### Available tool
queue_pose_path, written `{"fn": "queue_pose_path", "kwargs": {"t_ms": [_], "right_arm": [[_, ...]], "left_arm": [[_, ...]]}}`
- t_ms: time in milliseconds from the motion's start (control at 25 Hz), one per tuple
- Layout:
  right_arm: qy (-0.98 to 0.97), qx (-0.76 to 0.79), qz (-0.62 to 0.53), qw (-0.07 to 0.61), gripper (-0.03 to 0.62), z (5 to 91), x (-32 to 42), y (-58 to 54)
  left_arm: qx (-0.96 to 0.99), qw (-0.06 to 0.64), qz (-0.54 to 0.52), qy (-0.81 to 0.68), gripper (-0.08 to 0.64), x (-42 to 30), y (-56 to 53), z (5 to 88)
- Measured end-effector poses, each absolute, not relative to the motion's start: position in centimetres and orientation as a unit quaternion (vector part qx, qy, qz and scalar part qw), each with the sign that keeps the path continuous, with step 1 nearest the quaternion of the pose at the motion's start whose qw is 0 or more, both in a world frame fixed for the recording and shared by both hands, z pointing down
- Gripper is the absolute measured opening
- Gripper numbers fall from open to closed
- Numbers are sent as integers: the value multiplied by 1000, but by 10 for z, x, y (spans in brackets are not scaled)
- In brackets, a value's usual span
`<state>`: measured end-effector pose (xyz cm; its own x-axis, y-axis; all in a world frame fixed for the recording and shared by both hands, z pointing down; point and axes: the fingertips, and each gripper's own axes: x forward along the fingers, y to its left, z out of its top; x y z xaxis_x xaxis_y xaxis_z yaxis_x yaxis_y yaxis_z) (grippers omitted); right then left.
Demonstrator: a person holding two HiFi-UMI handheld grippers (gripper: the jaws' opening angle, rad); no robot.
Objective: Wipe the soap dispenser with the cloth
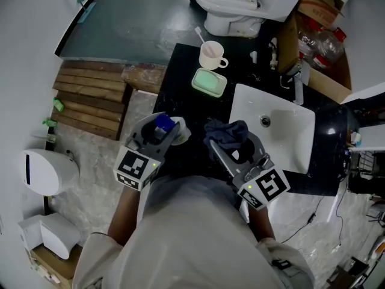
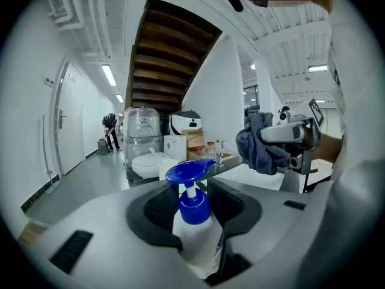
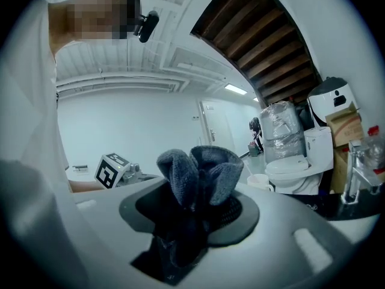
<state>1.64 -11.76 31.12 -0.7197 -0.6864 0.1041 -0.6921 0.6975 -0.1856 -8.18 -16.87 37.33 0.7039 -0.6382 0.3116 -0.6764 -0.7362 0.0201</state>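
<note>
We have the soap dispenser (image 2: 195,224) clamped in the jaws of the left gripper (image 1: 161,131). The dark pads press on both sides of the white bottle. Its long axis stands roughly upright between them, and the blue pump (image 2: 189,174) sticks out above the jaws with its spout turned to the right.

The right gripper (image 1: 230,138) has its jaws closed on the cloth (image 3: 201,173). The cloth is bunched into a grey-blue wad that bulges out past the jaw tips.

The coming move turns on the gap between the two. The cloth lies to the right of the dispenser and level with it, near but not touching. Both are held above the near edge of the black tabletop (image 1: 186,98), just left of the white sink (image 1: 295,146).

From the right gripper view, the left gripper's marker cube (image 3: 113,170) sits off to the left, so the bottle lies that way from the cloth. Both grippers point away from us and only slightly downward, side by side.

We judge that wiping has not begun. The right hand needs to swing leftward to bring the wad against the bottle's side.
</note>
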Motion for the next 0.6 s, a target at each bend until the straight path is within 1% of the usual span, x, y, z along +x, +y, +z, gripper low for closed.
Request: {"fn": "queue_pose_path", "kwargs": {"t_ms": [200,440,600], "right_arm": [[-929,351,112,29,160,314,-6,-121],[-941,318,95,61,160,321,-33,-126],[-947,293,89,95,160,332,-48,-139]], "left_arm": [[916,103,121,-368,146,-97,-187,373],[911,126,104,-378,146,-105,-202,373],[909,141,96,-381,146,-107,-210,374]]}}
